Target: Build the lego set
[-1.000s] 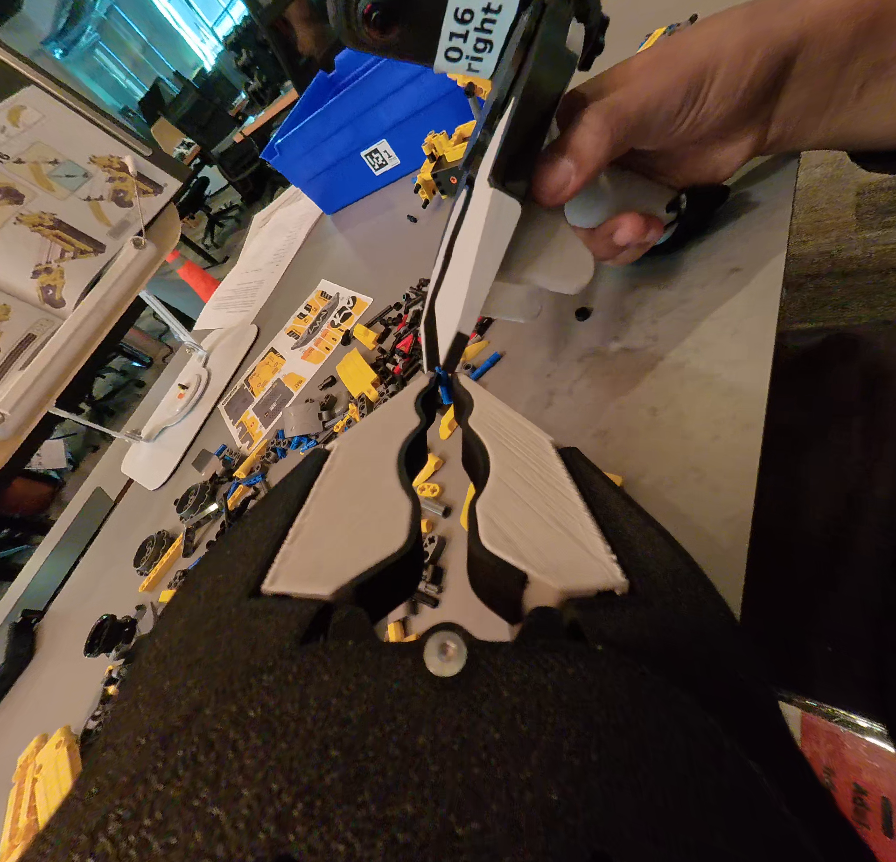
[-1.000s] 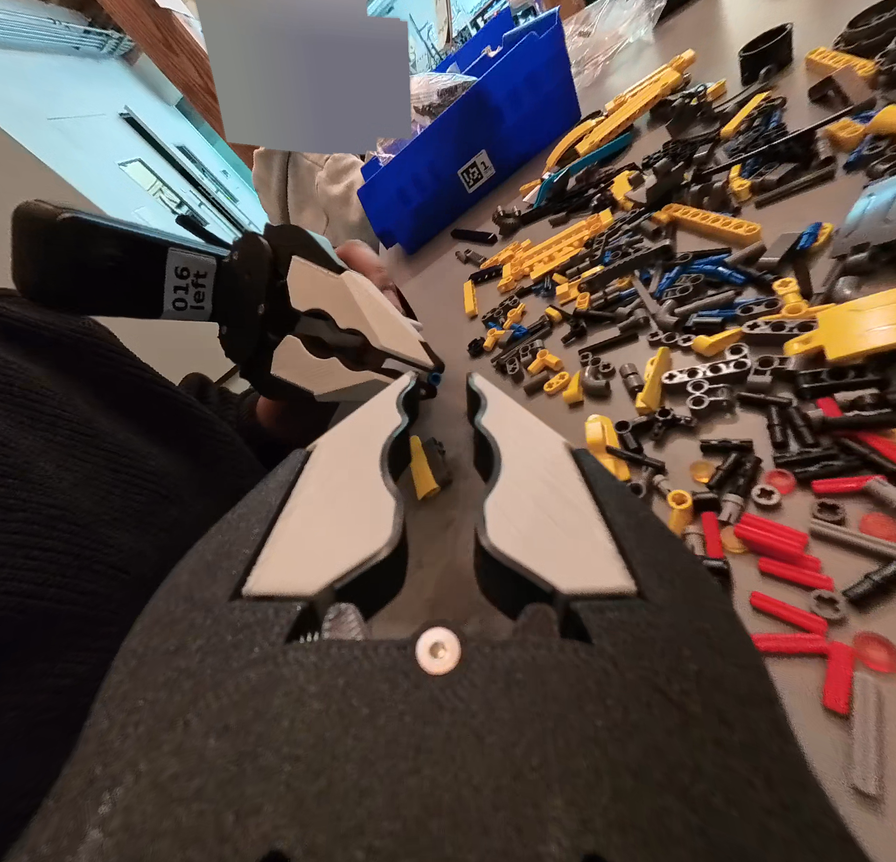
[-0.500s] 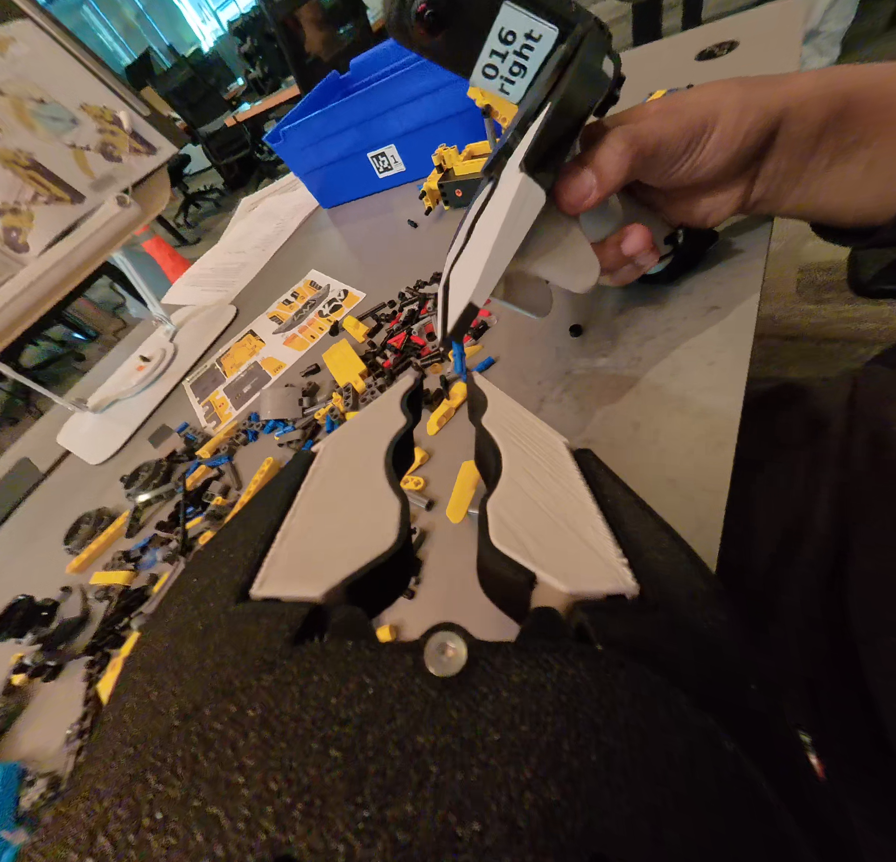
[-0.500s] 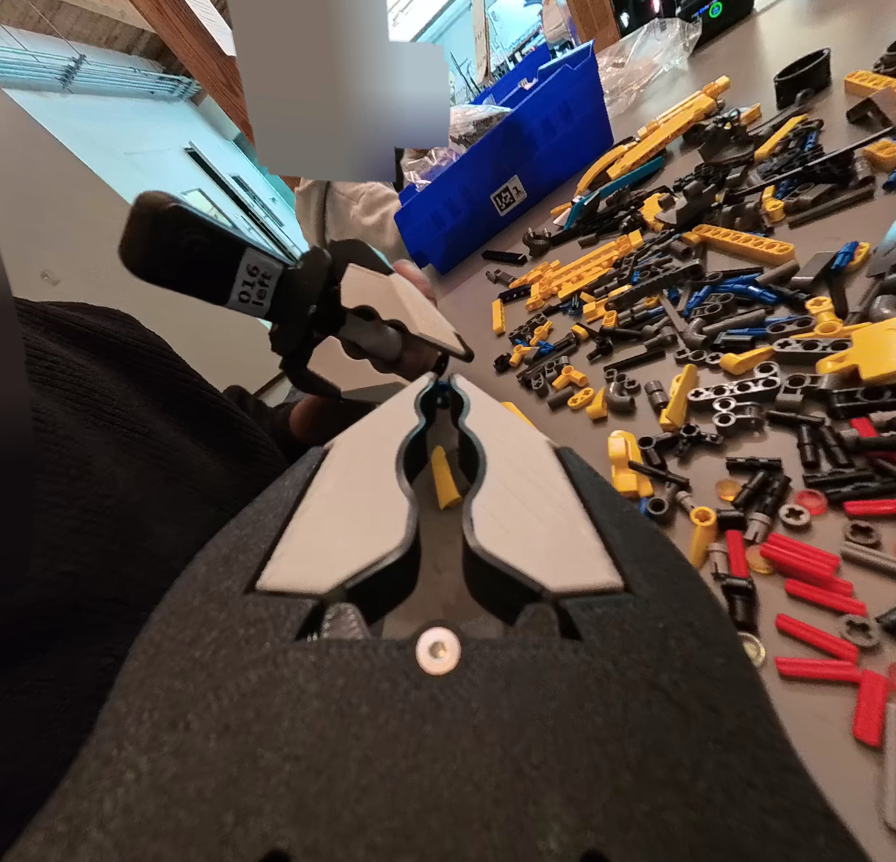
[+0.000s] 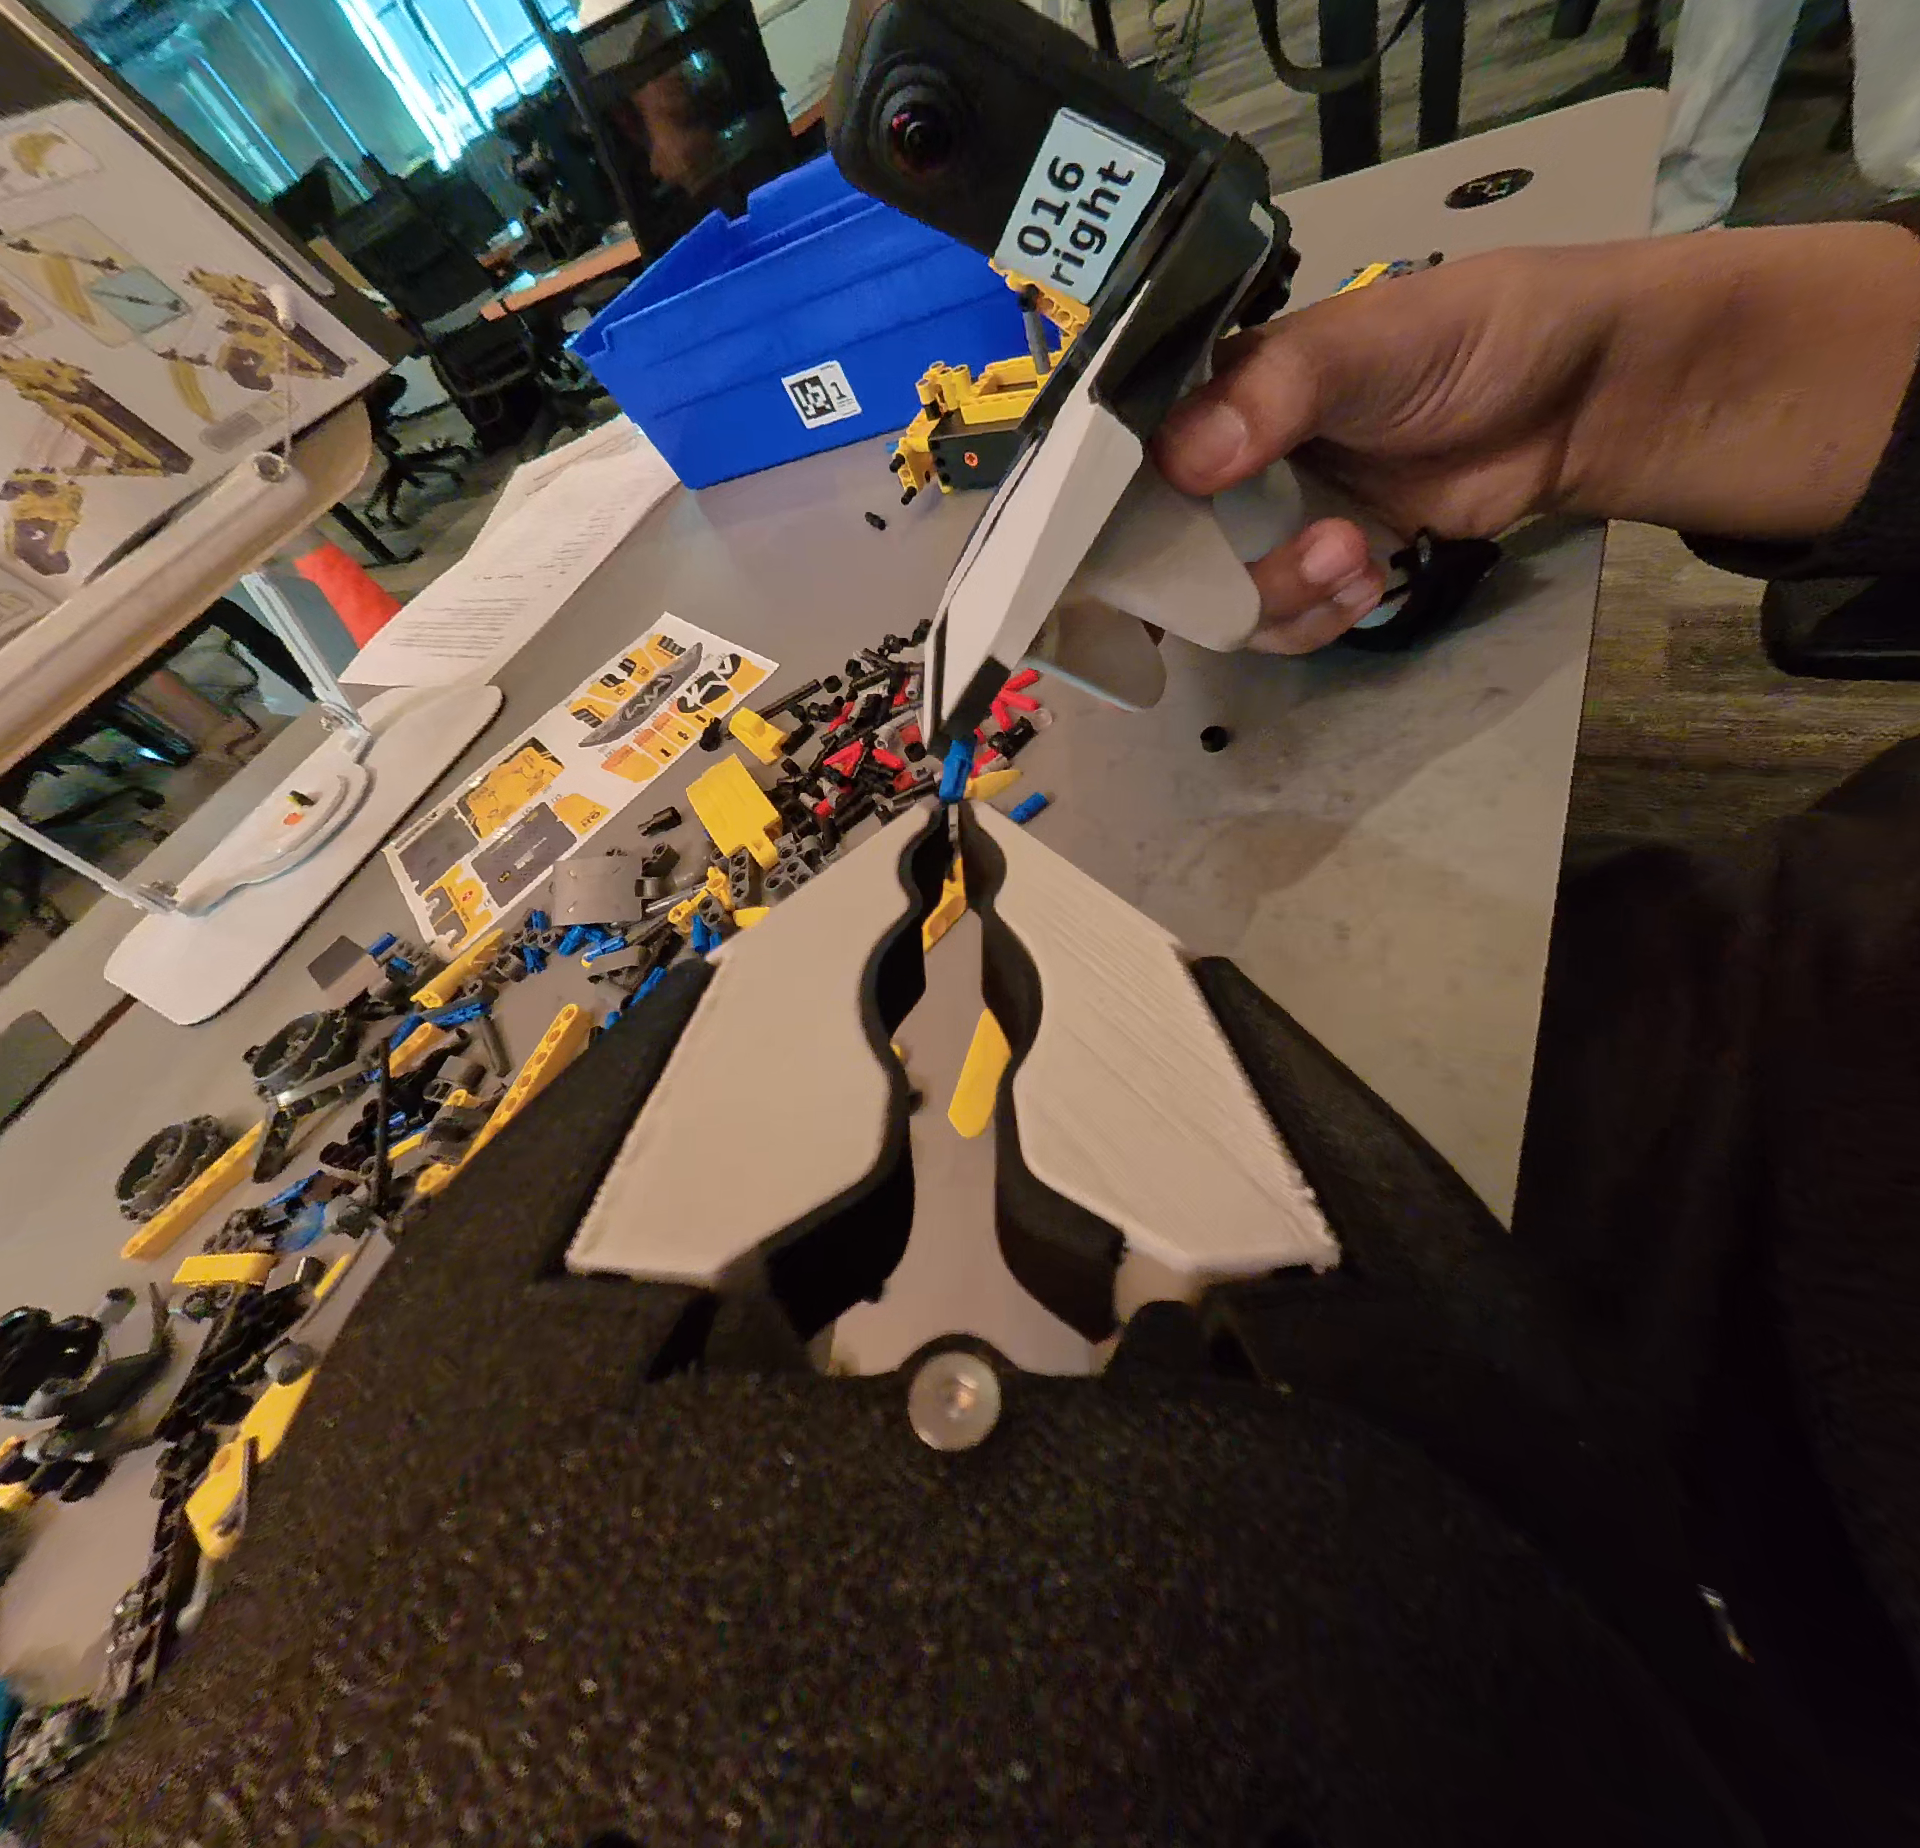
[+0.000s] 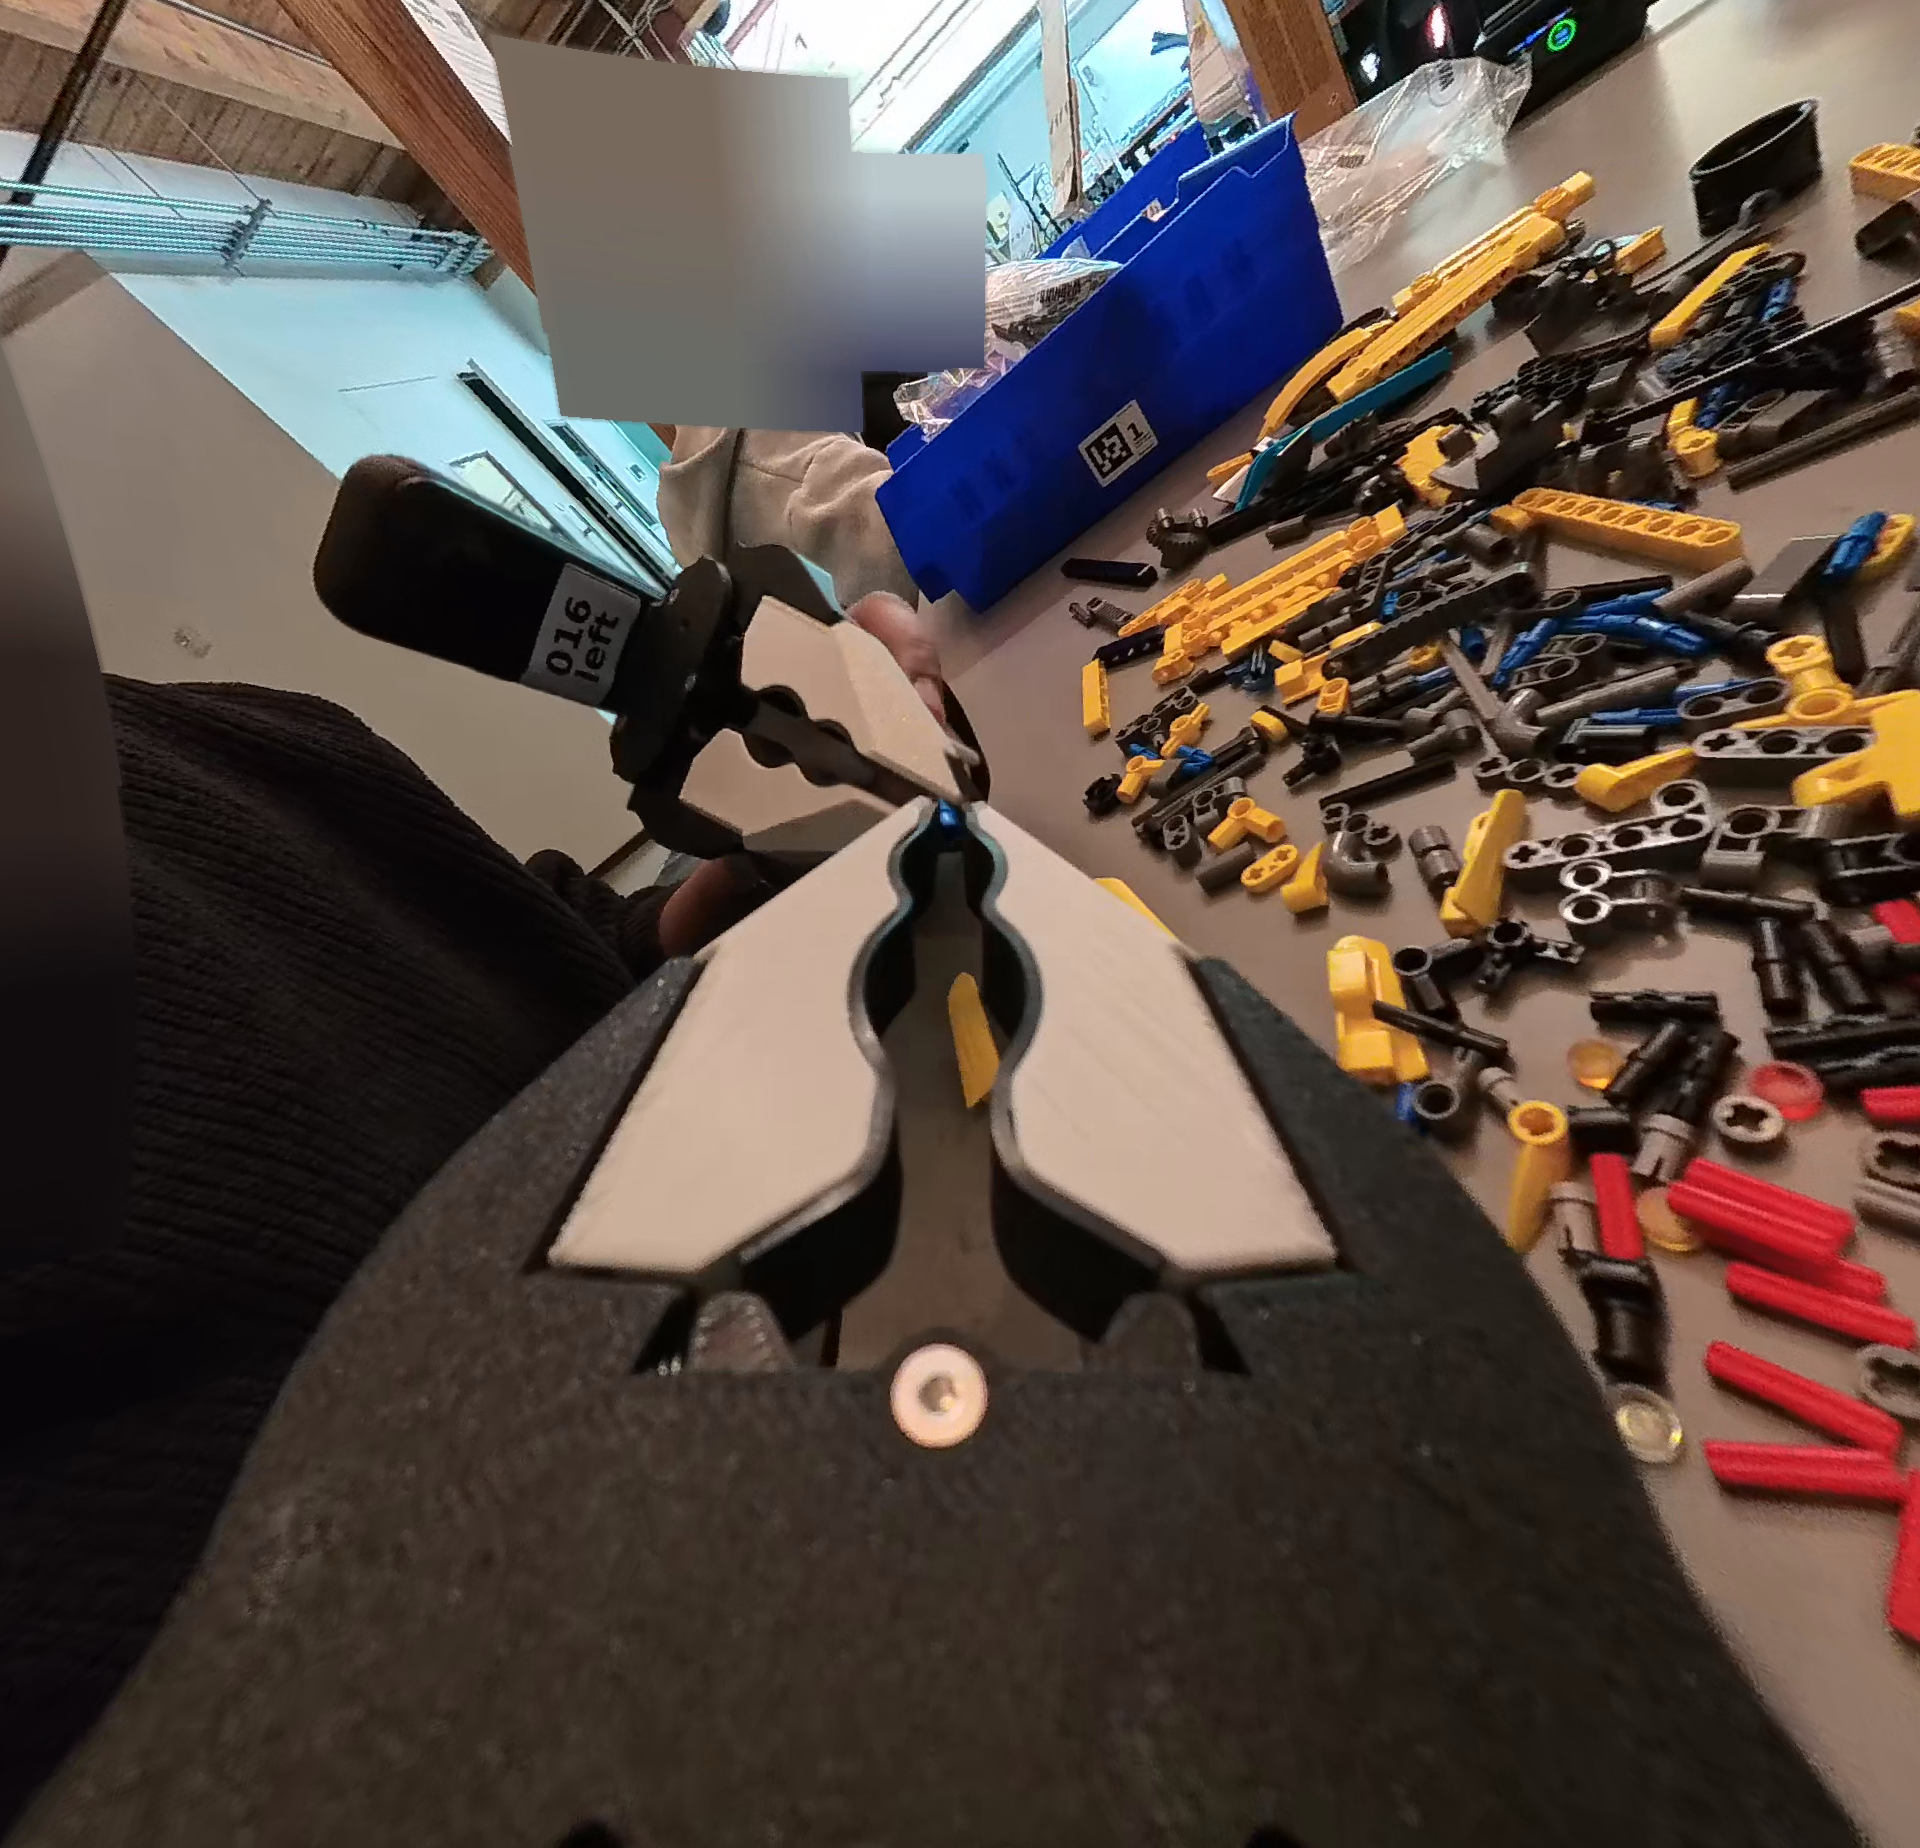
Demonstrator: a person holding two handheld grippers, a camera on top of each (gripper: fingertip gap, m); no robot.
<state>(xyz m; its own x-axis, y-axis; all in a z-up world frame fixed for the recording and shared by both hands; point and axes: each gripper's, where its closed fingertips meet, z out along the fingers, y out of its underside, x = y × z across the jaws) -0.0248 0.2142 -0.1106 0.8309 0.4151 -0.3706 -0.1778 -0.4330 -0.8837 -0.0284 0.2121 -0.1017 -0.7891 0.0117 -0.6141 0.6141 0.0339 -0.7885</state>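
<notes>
A small blue pin (image 5: 954, 765) sits between the two gripper tips above the grey table (image 5: 1351, 863). My right gripper (image 6: 943, 817) is shut on the blue pin (image 6: 945, 814); in the left wrist view it comes down from above, held by a hand (image 5: 1455, 406). My left gripper (image 5: 950, 811) is closed to a narrow gap around the pin's lower end. In the right wrist view it (image 6: 961, 772) meets my right gripper tip to tip. A yellow curved piece (image 5: 977, 1071) lies on the table below both grippers.
Many loose yellow, black, blue and red building pieces (image 6: 1558, 759) cover the table. A blue bin (image 5: 790, 344) and a partly built yellow model (image 5: 966, 427) stand at the back. A sticker sheet (image 5: 582, 780) and a booklet on a stand (image 5: 125, 344) are at the left. The grippers are tip to tip, or close to it.
My right gripper went from open to shut on the blue pin. My left gripper opened half a second ago and has closed again at the pin. Both grippers rose slightly.
</notes>
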